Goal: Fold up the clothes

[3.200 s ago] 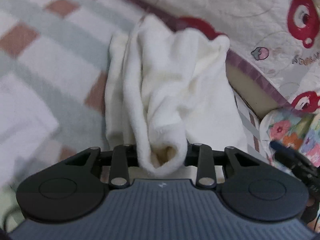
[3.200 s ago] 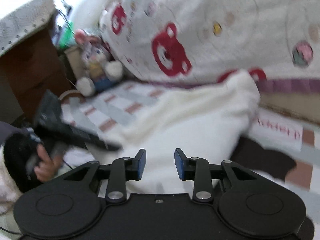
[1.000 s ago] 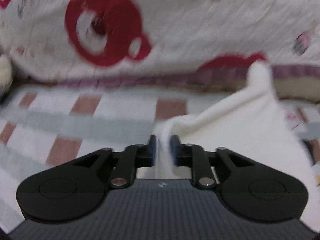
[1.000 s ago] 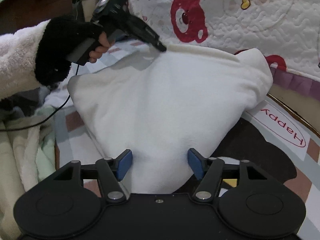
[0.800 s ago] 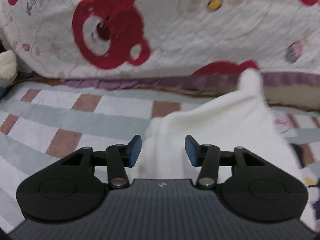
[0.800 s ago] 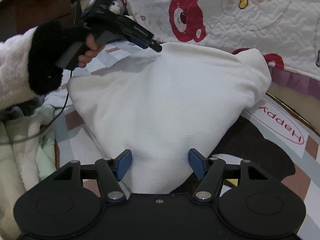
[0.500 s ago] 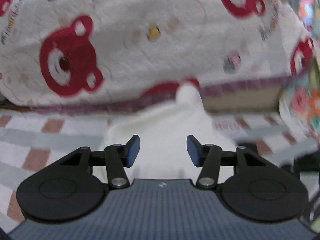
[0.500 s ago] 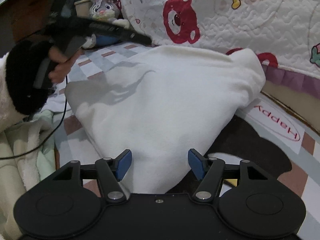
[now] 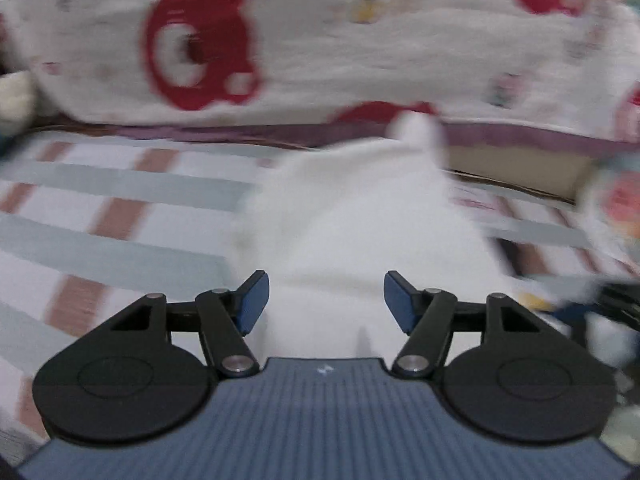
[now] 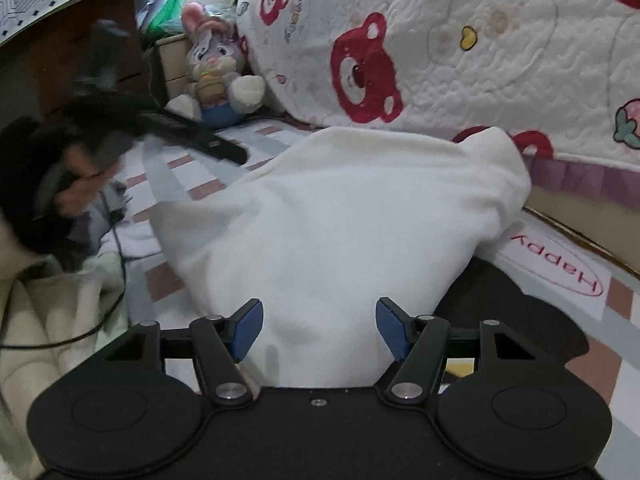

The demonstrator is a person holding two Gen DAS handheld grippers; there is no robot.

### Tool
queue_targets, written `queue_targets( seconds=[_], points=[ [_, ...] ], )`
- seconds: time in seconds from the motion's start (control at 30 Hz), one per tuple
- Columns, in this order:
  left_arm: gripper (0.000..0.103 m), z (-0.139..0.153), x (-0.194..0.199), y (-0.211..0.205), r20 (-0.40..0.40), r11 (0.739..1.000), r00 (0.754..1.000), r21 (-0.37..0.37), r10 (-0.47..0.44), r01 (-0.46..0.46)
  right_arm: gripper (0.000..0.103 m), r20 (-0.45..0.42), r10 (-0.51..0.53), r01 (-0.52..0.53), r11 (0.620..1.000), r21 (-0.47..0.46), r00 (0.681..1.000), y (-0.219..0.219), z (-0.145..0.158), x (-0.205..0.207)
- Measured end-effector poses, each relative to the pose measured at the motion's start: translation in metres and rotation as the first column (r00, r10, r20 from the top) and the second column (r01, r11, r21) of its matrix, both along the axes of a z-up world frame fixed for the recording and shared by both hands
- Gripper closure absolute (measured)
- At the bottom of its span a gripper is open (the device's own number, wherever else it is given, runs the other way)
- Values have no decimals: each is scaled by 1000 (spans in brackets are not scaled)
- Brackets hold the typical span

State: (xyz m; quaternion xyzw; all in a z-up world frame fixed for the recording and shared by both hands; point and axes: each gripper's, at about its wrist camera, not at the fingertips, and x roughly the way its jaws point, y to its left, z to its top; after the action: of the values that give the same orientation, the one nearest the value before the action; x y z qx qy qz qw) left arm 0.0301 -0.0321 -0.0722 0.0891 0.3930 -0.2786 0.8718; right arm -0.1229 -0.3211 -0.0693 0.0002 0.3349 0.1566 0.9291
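A white fleece garment (image 10: 352, 216) lies folded in a rough triangle on the checked bedsheet (image 10: 188, 188), its far corner against the bear-print quilt (image 10: 460, 40). My right gripper (image 10: 318, 328) stands open over the garment's near point, nothing between its blue pads. In the left wrist view the same garment (image 9: 360, 224) is blurred by motion, and my left gripper (image 9: 326, 300) is open above its near edge, holding nothing. From the right wrist view the left gripper (image 10: 188, 136) appears as a dark blurred tool held in a hand in a black cuff, lifted off the garment's left side.
A plush rabbit (image 10: 216, 68) sits at the head of the bed by a wooden cabinet (image 10: 60, 52). A pale green blanket (image 10: 52, 312) lies bunched at the left. A black printed patch and a "Happy" label (image 10: 560, 264) mark the sheet at the right.
The left gripper let go of the garment's corner, opened wide and swung up and away to the left. The right gripper stayed open over the near point; the garment now lies flat.
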Motion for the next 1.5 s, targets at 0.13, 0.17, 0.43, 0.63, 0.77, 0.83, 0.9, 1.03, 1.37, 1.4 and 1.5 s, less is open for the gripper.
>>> queue_targets(
  seconds=[0.13, 0.17, 0.43, 0.63, 0.77, 0.83, 0.9, 1.03, 1.37, 1.4, 1.5],
  points=[
    [37, -21, -16, -1, -24, 989, 999, 143, 37, -33, 35, 4, -39, 39, 999, 26, 999, -3, 2, 2],
    [36, -27, -14, 9, -58, 990, 996, 127, 75, -67, 35, -7, -55, 55, 998, 39, 998, -5, 0, 2],
    [39, 3, -25, 18, 67, 995, 993, -18, 97, -96, 35, -98, -150, 163, 977, 136, 984, -26, -17, -5],
    [40, -15, -7, 13, -58, 983, 997, -175, 46, -55, 35, -113, -147, 161, 978, 134, 983, -23, -14, -4],
    [31, -56, 3, 50, -272, 954, 940, -154, 208, -256, 35, -133, -150, 172, 969, 176, 980, -21, -16, 1],
    [30, -63, 8, 74, -380, 908, 891, -228, 249, -351, 35, -147, -151, 178, 965, 192, 978, -21, -20, 1],
    [30, -53, 6, 73, -321, 920, 913, -211, 254, -330, 35, -175, -148, 182, 963, 197, 973, -21, -26, 1],
    [30, -35, -9, 50, -117, 969, 967, -76, 227, -236, 35, -232, -161, 213, 953, 217, 959, -27, -36, 1],
    [29, -29, -6, 36, 26, 980, 986, 115, 163, -165, 35, -348, -177, 277, 925, 260, 920, -35, -53, -3],
    [29, -30, -5, 38, 16, 980, 987, 116, 161, -162, 35, -354, -175, 279, 922, 268, 919, -36, -54, -3],
    [29, -26, -3, 45, 3, 984, 986, 54, 170, -170, 35, -347, -151, 288, 876, 387, 926, -44, -51, -6]
  ],
)
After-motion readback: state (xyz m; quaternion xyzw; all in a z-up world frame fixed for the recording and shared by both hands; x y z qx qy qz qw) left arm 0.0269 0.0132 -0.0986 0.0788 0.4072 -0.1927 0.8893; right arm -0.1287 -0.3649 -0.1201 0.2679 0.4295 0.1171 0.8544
